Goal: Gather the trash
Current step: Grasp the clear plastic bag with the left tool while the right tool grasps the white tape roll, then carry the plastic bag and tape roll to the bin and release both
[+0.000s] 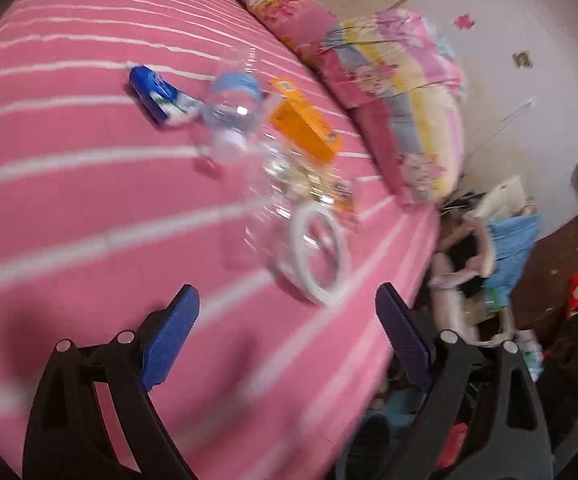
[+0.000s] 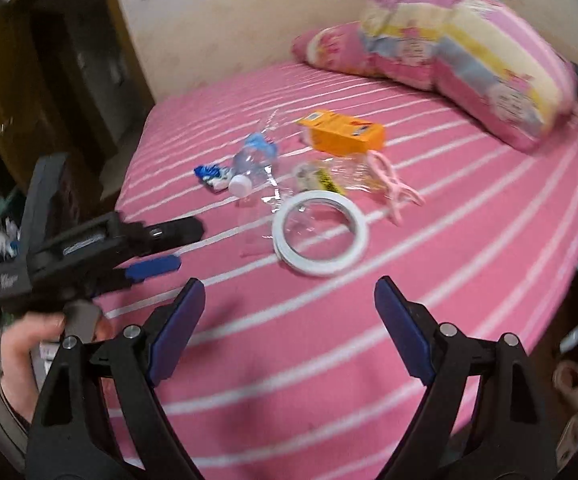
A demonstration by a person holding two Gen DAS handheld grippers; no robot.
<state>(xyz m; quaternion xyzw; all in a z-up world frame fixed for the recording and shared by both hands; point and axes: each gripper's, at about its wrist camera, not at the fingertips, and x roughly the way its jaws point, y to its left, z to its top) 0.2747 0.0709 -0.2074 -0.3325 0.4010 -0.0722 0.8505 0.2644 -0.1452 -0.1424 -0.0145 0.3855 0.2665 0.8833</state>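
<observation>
Trash lies in a cluster on the pink striped bed (image 2: 329, 360): a white tape ring (image 2: 320, 233), a crushed clear bottle (image 2: 255, 162) with a white cap, a blue wrapper (image 2: 209, 174), an orange box (image 2: 343, 132), clear plastic packaging (image 2: 329, 178) and a pink hanger-like piece (image 2: 393, 184). In the left wrist view I see the tape ring (image 1: 321, 254), bottle (image 1: 229, 116), blue wrapper (image 1: 157, 94) and orange box (image 1: 305, 124). My left gripper (image 1: 287, 308) is open and empty just short of the ring; it also shows at the left of the right wrist view (image 2: 169, 246). My right gripper (image 2: 289, 300) is open and empty, nearer than the ring.
Floral pillows and a folded quilt (image 2: 469, 52) lie at the bed's head. A dark wooden cabinet (image 2: 49, 80) stands left of the bed. Clothes, bags and clutter (image 1: 501, 264) cover the floor beside the bed. A wall (image 1: 509, 20) stands behind.
</observation>
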